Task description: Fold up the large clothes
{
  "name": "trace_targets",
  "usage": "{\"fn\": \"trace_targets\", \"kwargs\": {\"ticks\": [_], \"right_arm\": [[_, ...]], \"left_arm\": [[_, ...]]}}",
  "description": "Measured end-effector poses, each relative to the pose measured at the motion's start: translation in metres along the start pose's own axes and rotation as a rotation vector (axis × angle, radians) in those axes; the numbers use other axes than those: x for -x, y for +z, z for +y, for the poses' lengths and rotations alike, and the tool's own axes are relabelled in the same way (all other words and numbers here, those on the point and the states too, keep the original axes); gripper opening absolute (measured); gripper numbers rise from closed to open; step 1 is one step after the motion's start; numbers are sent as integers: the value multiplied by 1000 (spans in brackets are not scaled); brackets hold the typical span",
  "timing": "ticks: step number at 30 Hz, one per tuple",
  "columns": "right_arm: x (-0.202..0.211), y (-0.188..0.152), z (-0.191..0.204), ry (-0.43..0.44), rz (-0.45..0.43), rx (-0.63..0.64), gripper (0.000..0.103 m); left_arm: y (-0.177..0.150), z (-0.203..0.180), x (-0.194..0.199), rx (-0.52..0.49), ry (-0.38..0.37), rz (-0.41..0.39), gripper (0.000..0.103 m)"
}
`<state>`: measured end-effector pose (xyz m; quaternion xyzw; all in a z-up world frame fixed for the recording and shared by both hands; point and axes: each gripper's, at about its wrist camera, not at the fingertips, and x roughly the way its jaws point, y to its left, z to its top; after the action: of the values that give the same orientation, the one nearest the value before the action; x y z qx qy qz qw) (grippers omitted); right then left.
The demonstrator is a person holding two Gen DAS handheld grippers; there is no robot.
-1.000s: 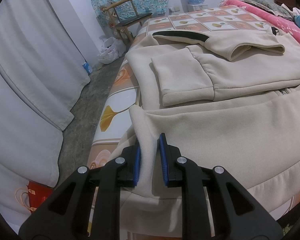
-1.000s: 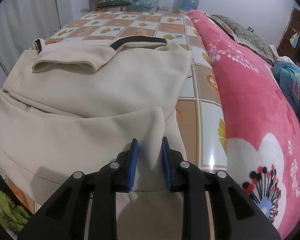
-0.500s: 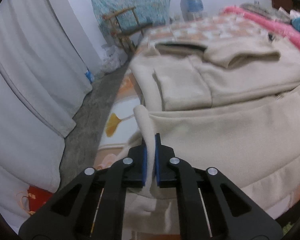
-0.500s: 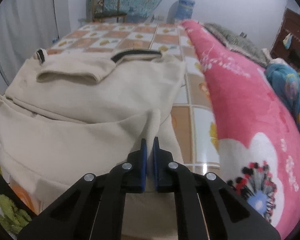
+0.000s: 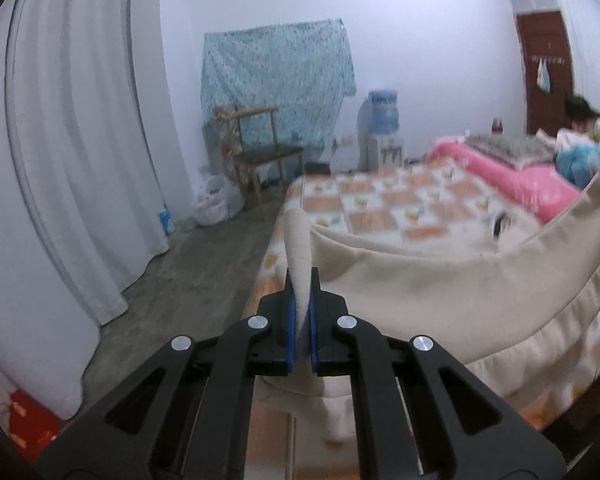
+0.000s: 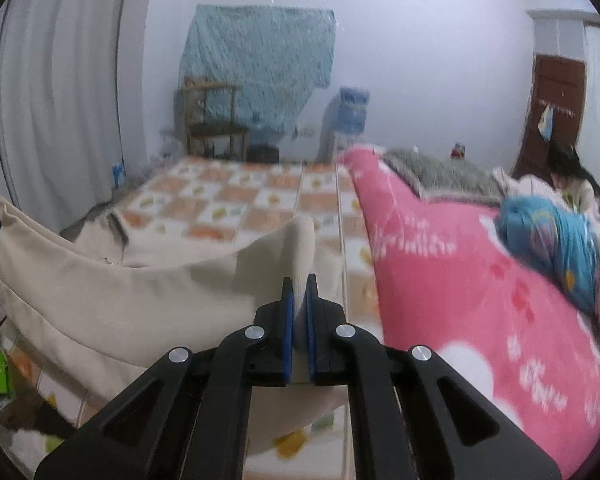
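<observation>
Two grippers pinch one cream garment above the bed.

Left gripper (image 5: 301,312) and right gripper (image 6: 299,304) each clamp a corner of the cream garment (image 5: 440,292), its edge slung between them over the checked bed (image 6: 236,196). Motion blur smears the pink blanket (image 6: 452,280); the garment's lower part is hidden behind the lifted fold.

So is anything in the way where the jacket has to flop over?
Nothing visible. Both the left gripper and right gripper are shut on the cream jacket's lifted bottom edge. Ahead lie only the rest of the jacket and bare checkered bed sheet.
</observation>
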<state>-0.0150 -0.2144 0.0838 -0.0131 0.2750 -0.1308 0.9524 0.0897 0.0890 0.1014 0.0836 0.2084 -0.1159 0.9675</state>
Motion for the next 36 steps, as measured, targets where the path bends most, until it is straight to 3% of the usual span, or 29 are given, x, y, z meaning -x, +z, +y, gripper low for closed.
{"fn": "trace_targets", "kwargs": {"ticks": [4,8,11,12,13,14,15,16,18,20,22,23,25,27,29,31,33,34,36], "right_arm": [[-39,47,-11,24,-55,14,5],[-106,77,-19,50,-35,15,6],[-176,78,-30,113,78,-58,9],[-201,73,-32,120,142,-78,16],[-217,68,-33,109,190,-87,21],[-237,58,-34,72,260,-103,27],[-246,52,-35,68,289,-115,27],[-249,46,-37,79,299,-129,27],[-236,38,-38,93,277,-143,33],[-214,33,-37,129,230,-144,41],[-197,28,-34,184,208,-134,44],[-187,22,-29,210,213,-113,44],[-178,11,-22,221,239,-88,45],[-174,-10,-18,213,291,-84,45],[-175,-35,-26,148,367,-112,45],[-166,-54,-34,83,393,-124,45],[-147,-65,-39,69,391,-165,52],[-136,-68,-37,62,389,-170,52],[-118,-72,-32,49,375,-162,54]], "left_arm": [[37,9,-46,4,9,-21,5],[59,15,-126,21,5,68,5],[53,8,-198,10,3,225,11],[45,7,-227,32,10,331,15],[37,8,-250,59,14,430,18],[31,9,-262,88,21,488,19],[26,13,-272,124,22,535,19],[23,18,-274,165,13,543,19],[25,25,-258,206,1,476,30],[32,24,-228,194,-56,368,40],[33,13,-204,156,-138,328,57],[30,8,-197,154,-176,342,63],[16,0,-186,199,-295,418,66],[-13,-7,-188,258,-355,528,71],[-44,-7,-189,268,-296,609,71],[-49,-3,-174,211,-198,569,71],[-45,-1,-147,175,-101,496,75],[-42,0,-135,186,-112,470,81],[-41,1,-114,215,-143,441,82]]}}
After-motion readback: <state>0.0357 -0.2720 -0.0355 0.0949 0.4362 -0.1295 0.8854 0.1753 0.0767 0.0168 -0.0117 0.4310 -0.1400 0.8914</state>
